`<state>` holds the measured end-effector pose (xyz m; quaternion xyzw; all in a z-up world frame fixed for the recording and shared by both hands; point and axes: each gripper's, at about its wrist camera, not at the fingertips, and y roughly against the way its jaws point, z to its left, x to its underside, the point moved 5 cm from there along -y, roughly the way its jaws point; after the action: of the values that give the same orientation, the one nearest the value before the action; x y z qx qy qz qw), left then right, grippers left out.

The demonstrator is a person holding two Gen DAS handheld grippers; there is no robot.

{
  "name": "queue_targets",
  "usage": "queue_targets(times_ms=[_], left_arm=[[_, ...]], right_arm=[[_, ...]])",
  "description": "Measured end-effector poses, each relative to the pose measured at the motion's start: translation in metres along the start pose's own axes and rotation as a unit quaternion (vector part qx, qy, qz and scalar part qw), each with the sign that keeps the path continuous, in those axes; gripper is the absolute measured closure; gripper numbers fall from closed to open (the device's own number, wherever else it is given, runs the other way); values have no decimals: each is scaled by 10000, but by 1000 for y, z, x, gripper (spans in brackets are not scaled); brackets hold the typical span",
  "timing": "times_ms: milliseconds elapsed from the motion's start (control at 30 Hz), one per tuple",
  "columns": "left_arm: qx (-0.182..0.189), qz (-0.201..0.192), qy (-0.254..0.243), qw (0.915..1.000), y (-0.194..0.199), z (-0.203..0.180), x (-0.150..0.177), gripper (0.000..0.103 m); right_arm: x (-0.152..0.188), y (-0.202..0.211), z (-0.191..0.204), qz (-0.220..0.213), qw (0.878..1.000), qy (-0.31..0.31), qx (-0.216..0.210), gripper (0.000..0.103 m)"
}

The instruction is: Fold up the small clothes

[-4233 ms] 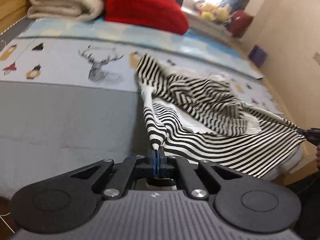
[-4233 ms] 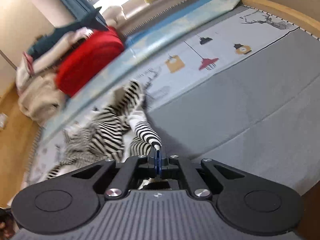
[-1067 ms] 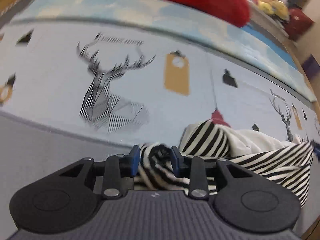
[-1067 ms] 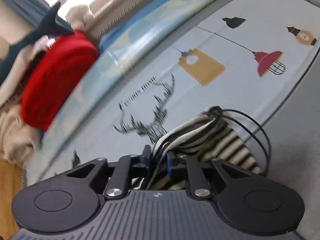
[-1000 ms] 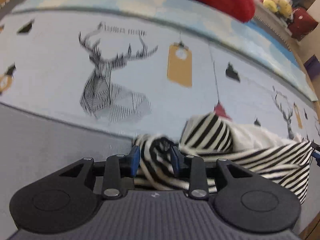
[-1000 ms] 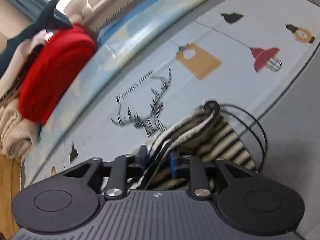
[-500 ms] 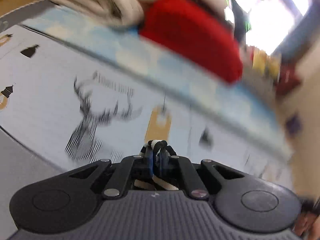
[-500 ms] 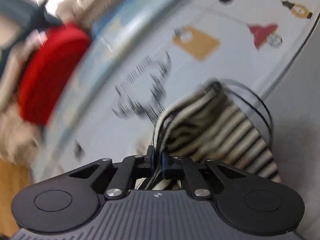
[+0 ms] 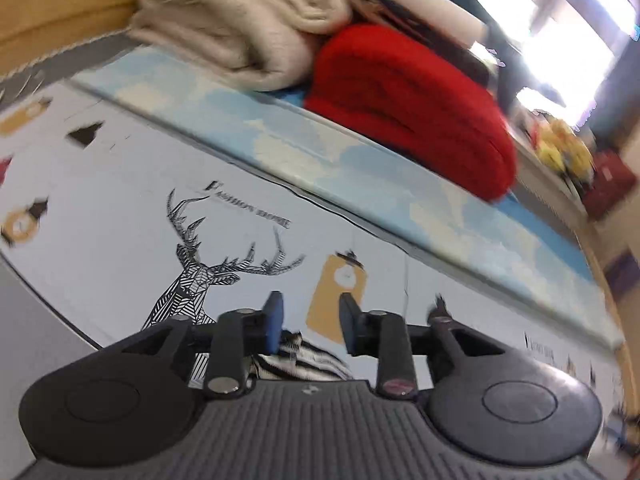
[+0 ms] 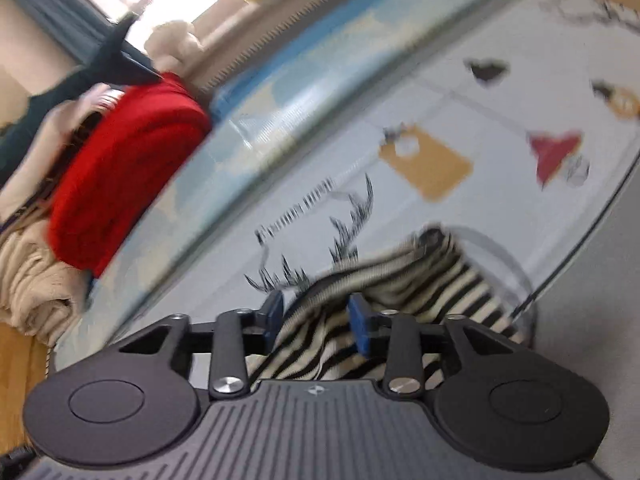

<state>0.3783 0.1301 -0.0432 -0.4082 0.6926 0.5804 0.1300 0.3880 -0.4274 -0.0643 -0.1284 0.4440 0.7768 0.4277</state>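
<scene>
Two opening grippers, left gripper [image 9: 310,322] and right gripper [image 10: 316,318], over one striped garment [image 10: 400,292].

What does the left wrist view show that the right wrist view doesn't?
Only the left wrist view: the whole deer print with its lettering, sharp, and the left hand-held gripper, jaws opening, garment below them. Only the right: a red lamp print and the right hand-held gripper, jaws opening, fabric between them. Both: the striped garment, red cushion, beige blanket.
</scene>
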Motion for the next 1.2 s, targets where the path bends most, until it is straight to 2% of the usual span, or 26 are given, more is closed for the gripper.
queue_targets(times_ms=[67, 133, 233, 333, 400, 500, 600, 733, 767, 800, 833, 867, 967, 1033, 1067, 1133, 1200], left_arm=[[260, 357, -374, 9983, 5, -5, 12, 66], [340, 637, -737, 9947, 12, -8, 28, 66], [430, 951, -1131, 9881, 21, -1, 60, 66], [515, 1471, -1060, 9821, 27, 23, 99, 66], [415, 1778, -1023, 9778, 29, 38, 121, 66], [331, 2148, -878, 9721, 30, 57, 151, 66], [502, 2391, -493, 9684, 24, 65, 165, 64], [523, 2426, -300, 9682, 18, 63, 174, 64], [556, 2398, -346, 9686, 19, 61, 175, 66], [566, 2340, -488, 9694, 23, 58, 173, 86], [587, 2275, -619, 9700, 27, 55, 168, 98], [650, 2091, -733, 9730, 36, 51, 157, 98], [1015, 1321, -631, 9840, 76, 47, 112, 98], [1172, 917, -674, 9866, 109, 45, 97, 98], [1138, 845, -780, 9868, 122, 46, 98, 98], [1105, 1003, -931, 9844, 132, 51, 110, 98], [840, 1440, -1182, 9789, 124, 57, 134, 98]], right_arm=[[-8, 24, -7, -178, 9993, 319, -36, 50], [-8, 43, -22, -186, 9978, 642, 24, 45], [16, 57, -55, 381, 9946, 945, 179, 44], [49, 64, -84, 939, 9904, 974, 296, 44], [69, 70, -99, 1217, 9891, 782, 272, 44], [92, 73, -112, 1439, 9880, 505, 234, 43], [106, 69, -117, 1595, 9870, 204, 59, 43], [112, 62, -105, 1579, 9871, 140, -234, 44], [111, 60, -101, 1552, 9875, 159, -245, 53], [111, 58, -98, 1533, 9876, 198, -260, 76], [110, 58, -97, 1493, 9882, 232, -252, 87], [107, 60, -94, 1433, 9890, 275, -222, 93], [80, 82, -75, 1016, 9928, 416, -489, 95], [49, 113, -56, 502, 9924, 586, -959, 97], [40, 128, -48, 315, 9906, 878, -996, 98], [32, 153, -43, 173, 9856, 1357, -993, 98], [38, 158, -57, 365, 9844, 1493, -859, 98]])
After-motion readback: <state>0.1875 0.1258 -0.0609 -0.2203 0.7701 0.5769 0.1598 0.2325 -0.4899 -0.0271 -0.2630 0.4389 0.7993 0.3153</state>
